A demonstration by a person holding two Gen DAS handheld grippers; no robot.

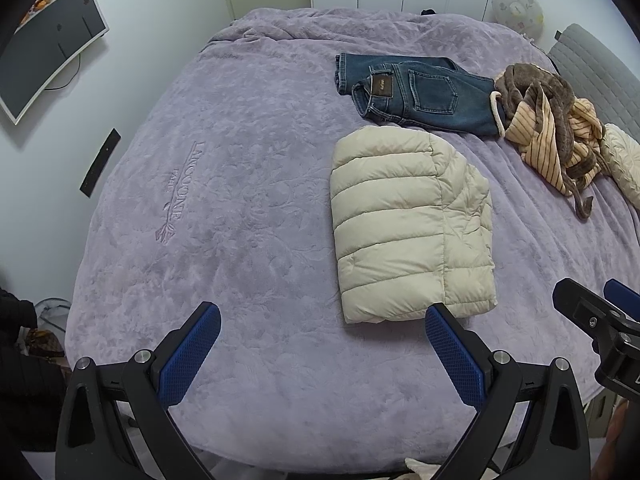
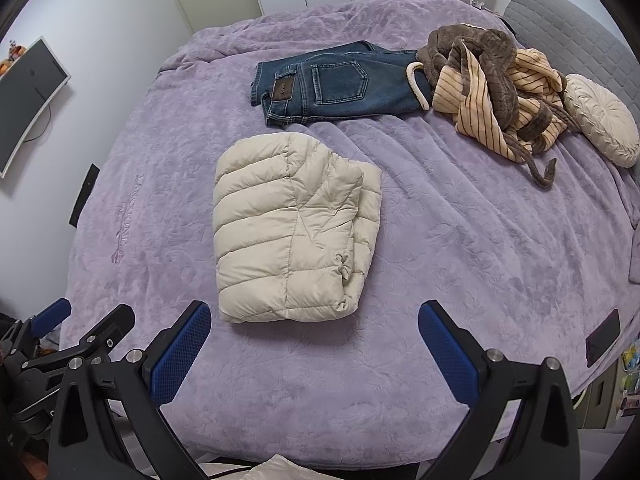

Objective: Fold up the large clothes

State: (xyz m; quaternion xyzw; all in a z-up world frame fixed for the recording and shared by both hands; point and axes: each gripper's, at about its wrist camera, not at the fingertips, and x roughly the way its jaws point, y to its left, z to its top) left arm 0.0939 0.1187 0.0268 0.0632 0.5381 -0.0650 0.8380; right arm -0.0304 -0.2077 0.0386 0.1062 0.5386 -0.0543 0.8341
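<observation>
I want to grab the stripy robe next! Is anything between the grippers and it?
Partly. The folded cream puffer jacket lies between the left gripper and the crumpled brown-and-peach striped robe. From the right gripper, only bare purple blanket shows.

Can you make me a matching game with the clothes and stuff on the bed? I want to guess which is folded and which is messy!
Things:
1. puffer jacket
2. jeans
3. striped robe
4. round cushion

States:
A. blue, folded, back pocket showing
B. crumpled in a heap, not folded
C. cream, folded, nearest the tools
D. pleated, by the grey headboard

Pairs: 1-C, 2-A, 3-B, 4-D
</observation>
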